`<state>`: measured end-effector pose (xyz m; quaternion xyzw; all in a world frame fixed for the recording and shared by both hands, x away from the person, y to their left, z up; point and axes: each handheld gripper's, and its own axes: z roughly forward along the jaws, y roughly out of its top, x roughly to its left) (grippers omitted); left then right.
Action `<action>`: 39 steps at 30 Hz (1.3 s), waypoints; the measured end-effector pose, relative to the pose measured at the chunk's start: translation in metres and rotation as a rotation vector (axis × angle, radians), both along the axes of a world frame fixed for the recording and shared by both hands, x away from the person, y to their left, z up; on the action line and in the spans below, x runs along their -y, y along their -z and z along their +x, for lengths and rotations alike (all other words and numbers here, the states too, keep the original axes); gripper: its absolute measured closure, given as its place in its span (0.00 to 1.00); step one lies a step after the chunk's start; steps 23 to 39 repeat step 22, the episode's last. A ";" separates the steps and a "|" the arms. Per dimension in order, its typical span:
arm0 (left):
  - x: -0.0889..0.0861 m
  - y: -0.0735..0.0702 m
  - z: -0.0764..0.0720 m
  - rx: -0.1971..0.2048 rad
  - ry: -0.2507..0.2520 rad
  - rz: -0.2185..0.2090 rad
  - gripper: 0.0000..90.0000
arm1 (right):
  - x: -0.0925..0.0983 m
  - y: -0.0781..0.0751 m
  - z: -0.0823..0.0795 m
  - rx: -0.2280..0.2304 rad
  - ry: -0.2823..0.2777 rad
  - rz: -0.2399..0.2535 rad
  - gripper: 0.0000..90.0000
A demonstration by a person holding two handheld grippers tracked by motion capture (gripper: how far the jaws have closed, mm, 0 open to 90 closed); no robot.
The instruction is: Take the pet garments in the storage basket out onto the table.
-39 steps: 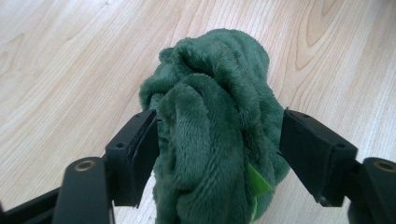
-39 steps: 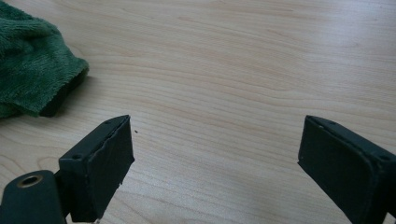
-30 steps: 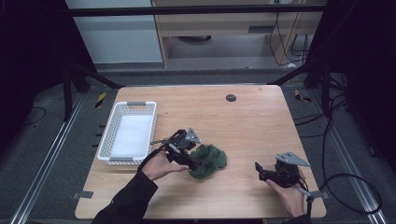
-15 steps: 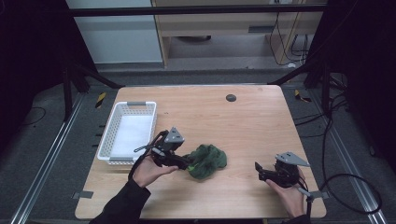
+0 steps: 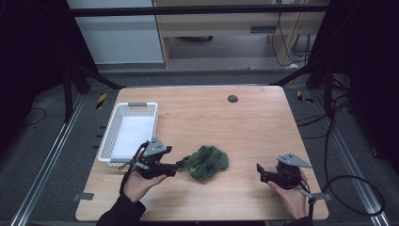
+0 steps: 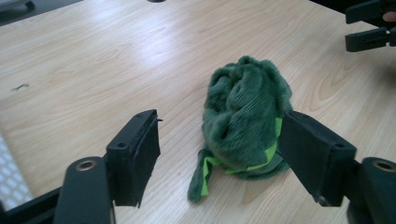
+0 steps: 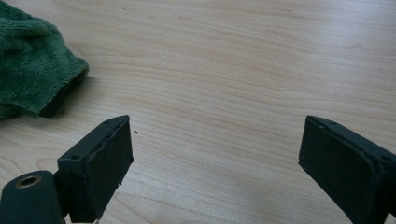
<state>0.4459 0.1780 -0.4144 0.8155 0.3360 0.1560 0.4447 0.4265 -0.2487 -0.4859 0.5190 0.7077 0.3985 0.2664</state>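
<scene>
A crumpled dark green plush cloth [image 5: 207,162] with a light green trim lies on the wooden table [image 5: 211,117], front of centre. My left gripper [image 5: 181,165] lies low at the cloth's left edge, pointing right at it. In the left gripper view the cloth [image 6: 243,107] sits between the jaws of the left gripper [image 6: 219,135], which have just been closing but still stand apart and open. The right-hand pad [image 6: 313,149] is at the cloth's edge. My right gripper [image 5: 261,172] rests open at the front right, nothing between its jaws [image 7: 217,140]. The cloth [image 7: 32,70] lies off to its left.
A white slatted basket [image 5: 107,141] with a pale liner stands at the table's left, just behind my left hand. A small black round disc [image 5: 232,98] sits near the far edge. The right gripper [image 6: 369,23] appears far off in the left gripper view.
My left gripper has moved left and a little lower, from over the cloth's left part to beside its left edge. The right gripper and the cloth have stayed put.
</scene>
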 end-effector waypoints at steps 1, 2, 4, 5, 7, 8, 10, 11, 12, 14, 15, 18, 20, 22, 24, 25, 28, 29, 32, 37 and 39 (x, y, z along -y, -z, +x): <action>-0.003 0.002 -0.001 -0.003 -0.009 -0.009 0.34 | 0.000 0.000 0.000 0.001 0.000 -0.001 0.11; -0.006 0.004 -0.003 -0.003 -0.017 -0.008 0.36 | -0.001 0.000 0.000 0.000 -0.001 0.001 0.11; -0.012 0.006 -0.005 -0.007 -0.034 -0.016 0.38 | -0.001 0.000 0.000 0.001 -0.002 -0.001 0.11; -0.015 0.008 -0.007 -0.009 -0.043 -0.024 0.39 | -0.001 0.000 0.000 -0.001 -0.003 -0.001 0.11; -0.019 0.011 -0.011 -0.006 -0.065 -0.024 0.42 | -0.001 0.000 -0.001 -0.003 -0.006 0.004 0.11; -0.021 0.012 -0.013 -0.003 -0.072 -0.024 0.43 | -0.001 0.000 0.000 0.002 -0.007 -0.004 0.11; -0.026 0.015 -0.017 -0.001 -0.100 -0.034 0.45 | -0.001 0.000 -0.001 -0.001 -0.008 -0.001 0.11; -0.029 0.017 -0.020 0.006 -0.112 -0.031 0.46 | -0.001 0.000 -0.001 -0.002 -0.007 0.002 0.11; -0.031 0.019 -0.022 0.014 -0.126 -0.028 0.46 | -0.001 0.000 -0.001 -0.001 -0.008 0.000 0.11; -0.036 0.023 -0.025 0.012 -0.153 -0.021 0.47 | -0.002 0.000 -0.002 -0.007 -0.010 0.004 0.10; -0.038 0.025 -0.026 0.002 -0.161 -0.024 0.47 | -0.002 0.000 -0.002 -0.006 -0.011 0.002 0.10; -0.043 0.032 -0.029 -0.005 -0.178 -0.015 0.47 | -0.003 0.000 -0.003 -0.007 -0.013 0.009 0.10; -0.048 0.036 -0.031 -0.013 -0.179 -0.017 0.47 | -0.003 0.001 -0.003 0.003 -0.015 -0.005 0.10; -0.052 0.040 -0.032 -0.026 -0.188 -0.018 0.47 | -0.002 0.001 -0.003 0.008 -0.012 -0.005 0.10; -0.052 0.040 -0.032 -0.026 -0.188 -0.018 0.47 | -0.002 0.001 -0.003 0.008 -0.012 -0.005 0.10; -0.052 0.040 -0.032 -0.026 -0.188 -0.018 0.47 | -0.002 0.001 -0.003 0.008 -0.012 -0.005 0.10; -0.052 0.040 -0.032 -0.026 -0.188 -0.018 0.47 | -0.002 0.001 -0.003 0.008 -0.012 -0.005 0.10; -0.052 0.040 -0.032 -0.026 -0.188 -0.018 0.47 | -0.002 0.001 -0.003 0.008 -0.012 -0.005 0.10; -0.052 0.040 -0.032 -0.026 -0.188 -0.018 0.47 | -0.002 0.001 -0.003 0.008 -0.012 -0.005 0.10; -0.052 0.040 -0.032 -0.026 -0.188 -0.018 0.47 | -0.002 0.001 -0.003 0.008 -0.012 -0.005 0.10; -0.052 0.040 -0.032 -0.026 -0.188 -0.018 0.47 | -0.002 0.001 -0.003 0.008 -0.012 -0.005 0.10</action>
